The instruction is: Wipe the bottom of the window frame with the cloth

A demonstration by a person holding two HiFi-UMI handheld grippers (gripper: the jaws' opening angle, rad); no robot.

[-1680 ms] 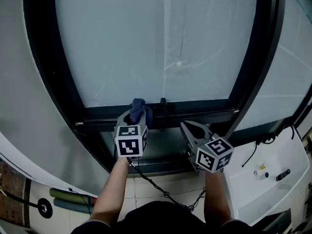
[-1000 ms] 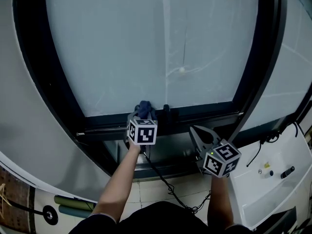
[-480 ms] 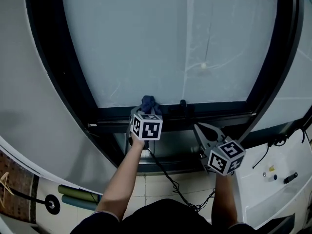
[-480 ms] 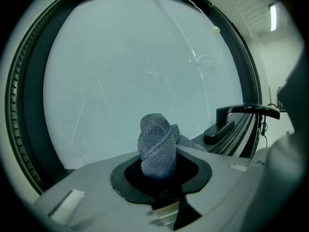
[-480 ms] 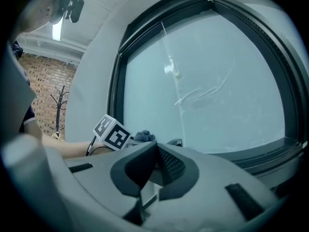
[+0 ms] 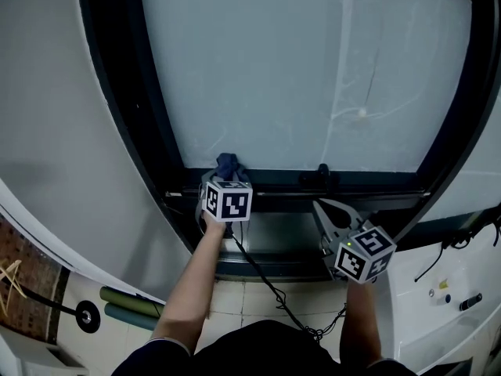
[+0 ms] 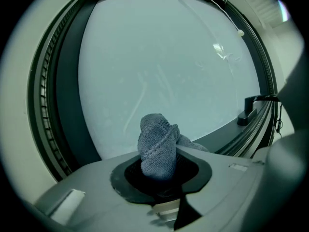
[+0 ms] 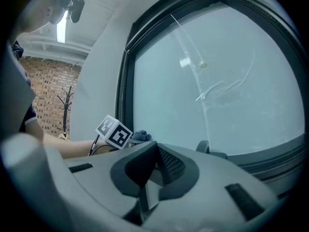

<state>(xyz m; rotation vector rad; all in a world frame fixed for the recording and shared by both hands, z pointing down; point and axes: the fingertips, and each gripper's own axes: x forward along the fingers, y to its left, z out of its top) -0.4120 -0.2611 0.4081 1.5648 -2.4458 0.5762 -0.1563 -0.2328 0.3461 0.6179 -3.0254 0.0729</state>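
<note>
A bunched blue-grey cloth (image 6: 227, 165) (image 7: 157, 146) (image 8: 140, 137) sticks out of my left gripper (image 6: 221, 177) (image 7: 159, 170), which is shut on it. The cloth presses against the black bottom rail of the window frame (image 6: 368, 181) (image 7: 227, 138), near the frame's lower left corner, just under the frosted glass. My right gripper (image 6: 329, 214) (image 8: 152, 170) hangs lower and to the right, over the sill, jaws closed together with nothing between them.
A black window handle (image 6: 321, 175) (image 7: 251, 110) (image 8: 205, 149) sits on the bottom rail right of the cloth. A cable (image 6: 270, 288) trails from the left gripper down to the tiled floor. A white unit (image 6: 446, 304) stands at lower right; green rolls (image 6: 129, 308) lie at lower left.
My left gripper has carried the cloth leftward along the bottom rail, away from the handle. The right gripper has stayed low beside it.
</note>
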